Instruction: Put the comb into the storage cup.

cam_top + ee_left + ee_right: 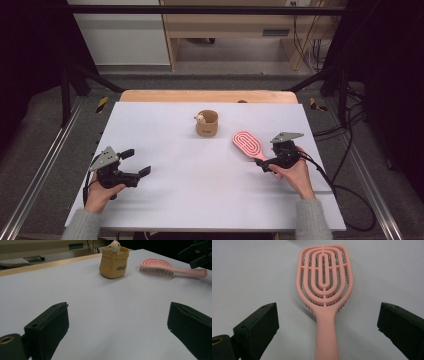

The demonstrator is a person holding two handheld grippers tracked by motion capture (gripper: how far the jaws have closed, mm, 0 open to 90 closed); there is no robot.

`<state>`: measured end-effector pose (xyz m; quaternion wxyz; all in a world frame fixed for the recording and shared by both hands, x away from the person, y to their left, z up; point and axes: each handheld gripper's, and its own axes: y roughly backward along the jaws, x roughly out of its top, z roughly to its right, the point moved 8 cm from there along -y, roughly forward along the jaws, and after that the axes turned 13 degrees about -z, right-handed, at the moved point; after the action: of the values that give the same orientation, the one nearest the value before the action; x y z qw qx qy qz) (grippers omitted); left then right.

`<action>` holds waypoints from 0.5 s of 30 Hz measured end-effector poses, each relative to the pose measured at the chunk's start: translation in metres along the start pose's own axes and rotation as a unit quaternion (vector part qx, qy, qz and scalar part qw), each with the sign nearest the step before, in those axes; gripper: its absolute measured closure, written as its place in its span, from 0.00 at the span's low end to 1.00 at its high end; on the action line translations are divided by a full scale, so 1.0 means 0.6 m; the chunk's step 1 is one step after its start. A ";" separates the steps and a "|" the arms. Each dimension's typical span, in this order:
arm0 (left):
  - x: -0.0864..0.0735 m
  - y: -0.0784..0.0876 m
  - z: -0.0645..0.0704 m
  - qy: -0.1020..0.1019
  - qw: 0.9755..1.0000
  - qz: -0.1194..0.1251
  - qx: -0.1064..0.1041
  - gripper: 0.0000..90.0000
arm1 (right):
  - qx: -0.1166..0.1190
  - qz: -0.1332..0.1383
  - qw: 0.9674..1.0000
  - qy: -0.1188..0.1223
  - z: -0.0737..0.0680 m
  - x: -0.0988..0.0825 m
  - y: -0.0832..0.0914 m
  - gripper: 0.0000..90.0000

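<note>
Pink slotted plastic hairbrush (325, 287) lies bristles-down between the right gripper (325, 327)'s spread jaws.

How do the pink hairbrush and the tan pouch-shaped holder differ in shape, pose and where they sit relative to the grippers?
The pink hairbrush is flat and slotted and lies bristles down; the tan holder is a squat pouch standing upright with a small figure at its rim. The hairbrush handle lies between the open jaws of the right gripper; the holder stands apart from both grippers, farther back. The left gripper is open over bare table. Both things rest on the white table.
</note>
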<state>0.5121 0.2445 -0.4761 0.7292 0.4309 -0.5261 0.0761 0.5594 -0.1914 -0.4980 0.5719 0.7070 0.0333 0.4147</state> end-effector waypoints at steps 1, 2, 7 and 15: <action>0.000 0.000 0.000 0.000 1.000 0.000 0.000 0.04 | 0.000 -0.003 1.000 0.003 0.000 0.000 -0.003 0.07; 0.000 0.000 0.000 0.000 1.000 0.000 0.000 0.04 | -0.001 -0.006 1.000 0.004 0.000 -0.001 -0.006 0.08; -0.001 -0.001 0.000 0.000 1.000 -0.001 0.001 0.04 | -0.002 -0.022 1.000 0.011 0.000 -0.004 -0.017 0.15; -0.001 -0.001 0.000 0.000 1.000 -0.001 0.002 0.04 | 0.005 -0.037 0.999 0.017 0.003 -0.010 -0.029 0.28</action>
<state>0.5124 0.2444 -0.4768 0.7287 0.4329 -0.5251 0.0762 0.5642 -0.1897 -0.5160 0.5828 0.7010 0.0705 0.4049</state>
